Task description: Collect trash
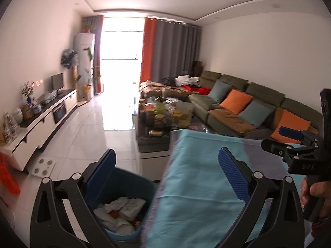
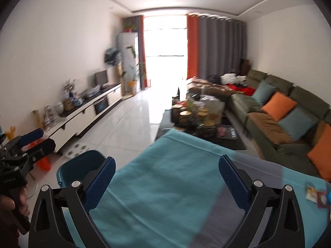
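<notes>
Left hand-held gripper (image 1: pixel 166 166) seen with jaws spread wide, nothing between pads. Right hand-held gripper (image 2: pixel 167 168) likewise spread wide, nothing gripped. Teal-covered tabletop (image 2: pixel 165 186) seen under both. Blue bin (image 1: pixel 128 188) seen on floor just beside tabletop's left edge; crumpled white paper and tissue trash (image 1: pixel 122 208) seen inside, in left view only. In right view only bin's rim shown, contents hidden. Small wrappers (image 2: pixel 316 194) seen on tabletop's right edge, right view only. Cluttered coffee table (image 2: pixel 198 115) and sofa (image 2: pixel 289 111) seen beyond.
</notes>
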Demonstrator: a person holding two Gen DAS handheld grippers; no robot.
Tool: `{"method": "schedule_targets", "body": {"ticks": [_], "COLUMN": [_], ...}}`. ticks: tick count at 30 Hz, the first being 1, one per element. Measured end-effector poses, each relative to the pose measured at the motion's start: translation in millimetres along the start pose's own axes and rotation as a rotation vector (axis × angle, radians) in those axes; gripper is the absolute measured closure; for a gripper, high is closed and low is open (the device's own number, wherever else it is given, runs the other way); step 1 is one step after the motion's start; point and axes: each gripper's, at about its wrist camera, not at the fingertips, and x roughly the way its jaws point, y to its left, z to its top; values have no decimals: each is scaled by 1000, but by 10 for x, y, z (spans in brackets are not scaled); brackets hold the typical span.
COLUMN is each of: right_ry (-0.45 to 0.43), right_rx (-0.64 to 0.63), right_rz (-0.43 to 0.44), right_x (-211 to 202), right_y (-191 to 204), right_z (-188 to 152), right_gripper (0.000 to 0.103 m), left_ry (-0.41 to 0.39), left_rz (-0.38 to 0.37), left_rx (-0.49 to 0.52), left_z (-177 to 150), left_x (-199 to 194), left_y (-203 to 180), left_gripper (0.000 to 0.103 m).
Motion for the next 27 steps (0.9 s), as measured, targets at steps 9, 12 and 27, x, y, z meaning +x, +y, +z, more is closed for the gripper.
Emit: {"method": "schedule_targets", "body": {"ticks": [9,12,27], "right_ry": [-82,-112,-234], "right_rx": [97,119,171], "right_rz": [-170,-230,-404], "right_x": [-648,-872,-1573], "right_y": [-542,-662,-722], "right_z": [-355,-483,-1025], "right_gripper": [7,7,7], "left_ry": [-39,-48,-177], "left_rz": [-153,-193,-294], "left_rx": [73,96,128], "left_z": [2,-19,-259], "left_x": [-72,-85,-496], "left_y": [-769,-982,-1460], "left_gripper": [6,6,6]}}
